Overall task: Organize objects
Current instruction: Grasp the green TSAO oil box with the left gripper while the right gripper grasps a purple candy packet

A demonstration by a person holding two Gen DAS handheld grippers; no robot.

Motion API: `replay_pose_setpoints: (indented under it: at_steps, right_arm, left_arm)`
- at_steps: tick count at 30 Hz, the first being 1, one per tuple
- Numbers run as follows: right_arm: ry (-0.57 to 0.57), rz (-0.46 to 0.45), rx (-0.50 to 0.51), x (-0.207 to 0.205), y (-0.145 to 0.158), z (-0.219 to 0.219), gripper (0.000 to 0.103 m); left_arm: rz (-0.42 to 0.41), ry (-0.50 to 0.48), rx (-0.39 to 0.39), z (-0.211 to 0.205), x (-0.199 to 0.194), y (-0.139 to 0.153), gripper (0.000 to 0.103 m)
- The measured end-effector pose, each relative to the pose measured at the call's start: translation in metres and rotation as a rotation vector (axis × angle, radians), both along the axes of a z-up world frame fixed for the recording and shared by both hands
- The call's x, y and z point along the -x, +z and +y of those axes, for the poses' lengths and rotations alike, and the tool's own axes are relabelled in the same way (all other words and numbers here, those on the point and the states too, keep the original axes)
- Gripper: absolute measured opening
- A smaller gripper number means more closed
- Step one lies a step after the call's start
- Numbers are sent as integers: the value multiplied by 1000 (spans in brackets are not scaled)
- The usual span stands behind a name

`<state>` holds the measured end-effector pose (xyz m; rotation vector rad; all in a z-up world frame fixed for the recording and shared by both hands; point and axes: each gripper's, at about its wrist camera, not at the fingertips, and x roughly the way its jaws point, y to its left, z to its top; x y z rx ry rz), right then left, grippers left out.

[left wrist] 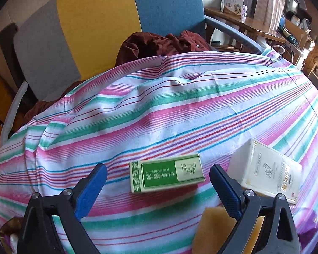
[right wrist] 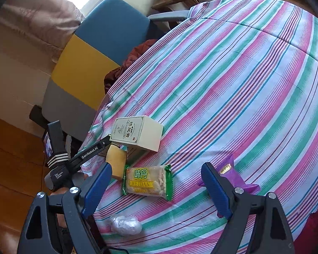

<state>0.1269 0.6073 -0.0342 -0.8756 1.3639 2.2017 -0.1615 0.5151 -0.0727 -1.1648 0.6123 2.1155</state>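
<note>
Blue-padded left tongs (left wrist: 158,187) point steeply down at the striped cloth (left wrist: 180,105) on the tabletop, jaws wide, nothing gripped; green box (left wrist: 167,173) lies flat just beyond the tips, w/ a cream box (left wrist: 267,169) to its right and a yellow block (left wrist: 214,226) under the right jaw. Right tongs (right wrist: 156,188) tilt down near the tabletop's near-left edge, jaws wide apart, empty, hovering over a green snack pack (right wrist: 147,182). Purple packet (right wrist: 233,175) sits beside the right pad, foil-wrapped lump (right wrist: 126,225) nearer the edge. Left tongs' black body shows by that left edge.
</note>
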Motion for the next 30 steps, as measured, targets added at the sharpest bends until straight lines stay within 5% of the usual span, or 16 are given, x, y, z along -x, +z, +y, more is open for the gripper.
replay_pose_setpoints:
  at_steps: [3, 5, 6, 15, 30]
  right_arm:
    - [5, -1, 0, 0, 0, 0, 88]
    - [2, -4, -4, -1, 0, 1, 88]
    - [-3, -5, -6, -1, 0, 2, 88]
    - [-104, 3, 16, -17, -1, 15, 88]
    - [-261, -41, 16, -41, -6, 32, 88]
  left_arm:
    - [-5, 15, 3, 3, 6, -7, 97]
    - [-10, 19, 15, 0, 8, -13, 75]
    - [-15, 25, 6, -4, 8, -15, 73]
    - [-5, 106, -23, -73, -6, -12, 73]
    - [-21, 50, -42, -135, -103, -10, 73]
